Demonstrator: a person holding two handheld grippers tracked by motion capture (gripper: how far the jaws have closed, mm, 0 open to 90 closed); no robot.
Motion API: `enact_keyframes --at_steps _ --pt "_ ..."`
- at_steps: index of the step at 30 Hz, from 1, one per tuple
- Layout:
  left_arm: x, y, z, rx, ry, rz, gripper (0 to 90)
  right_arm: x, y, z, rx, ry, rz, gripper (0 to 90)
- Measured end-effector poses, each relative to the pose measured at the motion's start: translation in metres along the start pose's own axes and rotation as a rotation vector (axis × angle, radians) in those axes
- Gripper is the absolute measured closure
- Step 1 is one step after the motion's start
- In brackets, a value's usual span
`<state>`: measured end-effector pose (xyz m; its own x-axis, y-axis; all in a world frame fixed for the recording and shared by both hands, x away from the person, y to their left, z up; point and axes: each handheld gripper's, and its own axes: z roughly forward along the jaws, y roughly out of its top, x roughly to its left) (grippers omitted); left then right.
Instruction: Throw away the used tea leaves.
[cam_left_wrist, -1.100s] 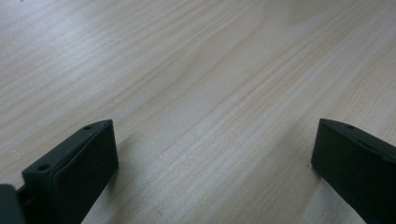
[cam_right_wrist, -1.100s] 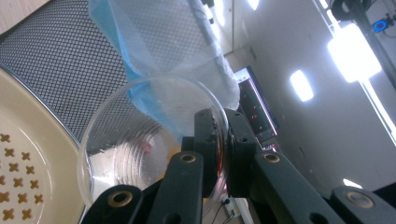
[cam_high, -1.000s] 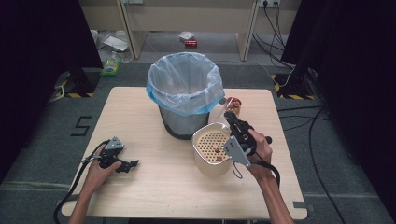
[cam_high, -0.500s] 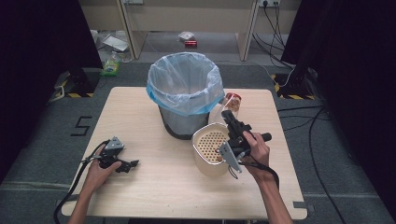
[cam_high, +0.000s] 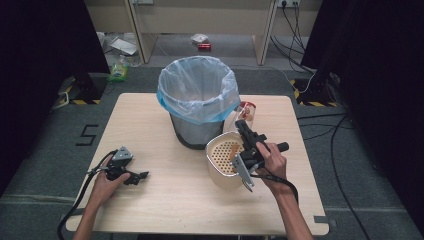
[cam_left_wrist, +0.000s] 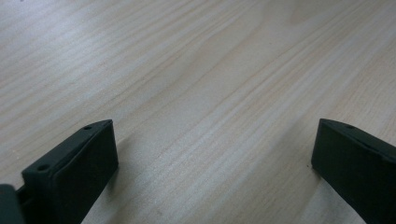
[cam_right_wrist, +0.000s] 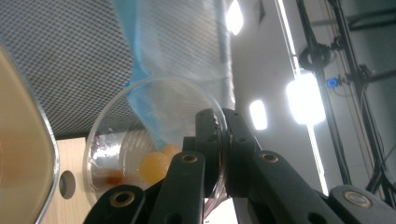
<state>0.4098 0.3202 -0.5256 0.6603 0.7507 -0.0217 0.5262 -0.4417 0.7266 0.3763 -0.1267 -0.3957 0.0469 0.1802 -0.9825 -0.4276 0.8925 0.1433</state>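
Cup (cam_right_wrist: 154, 149): clear plastic cup, sitting pinched by its rim in the right gripper, just beside the bin; a few small orange balls are resting in its bottom.
Left gripper (cam_high: 131, 175): lying idle on the table (cam_high: 165, 205), jaws standing wide apart with nothing between them, keeping clear of the work.
Bin (cam_high: 197, 100): mesh bin with blue liner, standing mid-table, likely the place for emptying.
Strainer (cam_high: 225, 157): cream basket sitting between bin and right hand (cam_high: 272, 162).
Right gripper (cam_right_wrist: 223, 140): clamping fully onto the cup wall, one jaw inside, one outside, apparently for tipping.
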Motion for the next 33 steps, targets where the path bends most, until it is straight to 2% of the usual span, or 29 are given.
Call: enact_keyframes --at_steps 1,3,6,8,9,10,11,12,13,15,17,18,19,21,22,23,26,27,29,31,32,33 --pt "0.0 0.0 0.0 0.0 0.0 0.0 0.0 0.0 0.001 0.0 -0.01 -0.001 -0.01 86.9" --pt "0.0 0.0 0.0 0.0 0.0 0.0 0.0 0.0 0.001 -0.001 -0.007 -0.022 0.004 87.0" --pt "0.0 0.0 0.0 -0.001 0.0 0.0 0.0 0.003 0.003 -0.002 -0.024 -0.025 -0.051 86.9" --pt "0.0 0.0 0.0 0.0 0.0 0.0 0.0 0.005 0.004 -0.003 -0.021 -0.039 -0.024 87.1" --pt "0.0 0.0 0.0 0.0 0.0 0.0 0.0 0.009 0.005 -0.003 -0.03 -0.017 -0.071 87.0" --pt "0.0 0.0 0.0 0.0 0.0 0.001 0.0 0.012 0.006 -0.003 -0.033 -0.007 -0.094 87.1" --pt "0.0 0.0 0.0 0.0 0.0 0.0 0.0 0.01 0.005 -0.003 -0.037 -0.029 -0.09 87.2" --pt "0.0 0.0 0.0 0.0 0.0 0.001 0.0 0.009 0.004 -0.004 -0.027 -0.052 -0.043 87.3" --pt "0.0 0.0 0.0 0.0 0.0 0.0 0.0 0.01 0.003 -0.004 -0.019 -0.046 -0.043 87.2" --pt "0.0 0.0 0.0 0.0 0.0 0.0 0.0 0.012 0.003 -0.005 -0.034 -0.035 -0.073 87.2" --pt "0.0 0.0 0.0 0.0 0.0 0.0 0.0 0.011 0.001 -0.007 -0.014 -0.064 -0.029 87.3" --pt "0.0 0.0 0.0 -0.001 0.0 0.0 0.0 0.013 0.002 -0.007 -0.02 -0.046 -0.08 87.2" --pt "0.0 0.0 0.0 0.0 0.0 0.0 0.0 0.015 0.003 -0.007 -0.028 -0.039 -0.093 87.2" --pt "0.0 0.0 0.0 -0.001 0.0 0.0 0.0 0.012 0.001 -0.008 -0.017 -0.076 -0.067 87.3" --pt "0.0 0.0 0.0 0.0 0.0 0.0 0.0 0.013 0.001 -0.007 -0.014 -0.057 -0.073 87.2" --pt "0.0 0.0 0.0 0.0 0.0 0.001 0.0 0.014 0.003 -0.007 -0.025 -0.044 -0.104 87.2" --pt "0.0 0.0 0.0 -0.001 0.0 0.001 0.0 0.013 0.002 -0.006 -0.023 -0.061 -0.097 87.2" --pt "0.0 0.0 0.0 -0.001 0.0 0.001 0.0 0.015 0.003 -0.005 -0.023 -0.042 -0.107 87.2" --pt "0.0 0.0 0.0 0.0 0.001 0.001 0.0 0.011 0.002 -0.005 -0.02 -0.07 -0.071 87.2" --pt "0.0 0.0 0.0 0.0 0.0 0.001 0.0 0.013 0.003 -0.004 -0.022 -0.042 -0.107 87.2" --pt "0.0 0.0 0.0 0.0 0.0 0.0 0.0 0.012 0.003 -0.004 -0.03 -0.048 -0.089 87.2" --pt "0.0 0.0 0.0 0.0 0.0 0.002 0.0 0.009 0.002 -0.005 -0.019 -0.068 -0.041 87.3"
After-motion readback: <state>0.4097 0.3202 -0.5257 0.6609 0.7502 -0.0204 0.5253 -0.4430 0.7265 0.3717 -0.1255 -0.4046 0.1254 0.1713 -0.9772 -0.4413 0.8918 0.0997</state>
